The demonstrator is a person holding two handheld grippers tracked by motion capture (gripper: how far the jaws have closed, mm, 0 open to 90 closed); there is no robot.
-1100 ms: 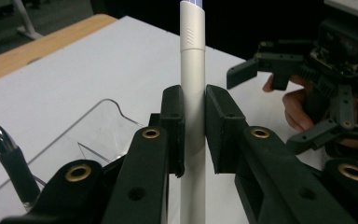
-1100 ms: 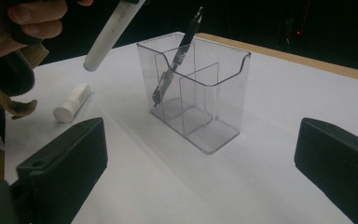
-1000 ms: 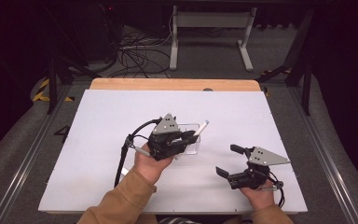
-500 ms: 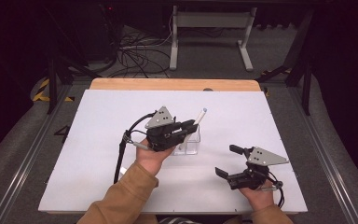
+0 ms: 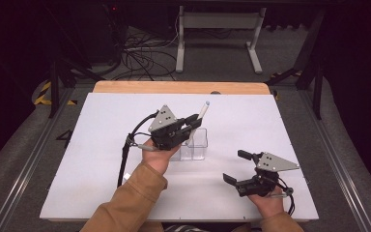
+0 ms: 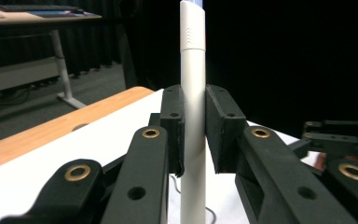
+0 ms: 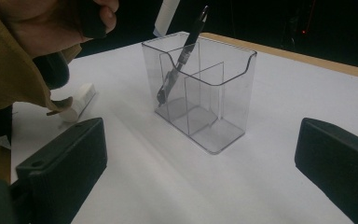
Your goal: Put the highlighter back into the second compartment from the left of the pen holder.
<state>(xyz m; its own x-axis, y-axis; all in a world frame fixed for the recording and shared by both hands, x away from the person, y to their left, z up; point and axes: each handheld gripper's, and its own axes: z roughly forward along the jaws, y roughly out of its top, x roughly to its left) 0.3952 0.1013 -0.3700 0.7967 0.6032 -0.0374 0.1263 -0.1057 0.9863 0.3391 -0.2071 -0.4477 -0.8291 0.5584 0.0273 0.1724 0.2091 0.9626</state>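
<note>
The left gripper (image 5: 193, 119) is clamped on a white pen (image 6: 192, 93), above the clear holder (image 7: 205, 93). The right gripper (image 5: 235, 166) is wide apart. The tilted pen could bump the holder's wall below and tip it.

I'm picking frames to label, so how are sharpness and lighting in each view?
High view: evenly lit white table, dark surroundings, left gripper and white marker slightly soft. Left gripper view: marker and jaws fairly crisp against a black backdrop, the desk behind blurred. Right gripper view: clear organizer sharp with faint glints, soft shadows, near jaws of the right gripper blurred.
</note>
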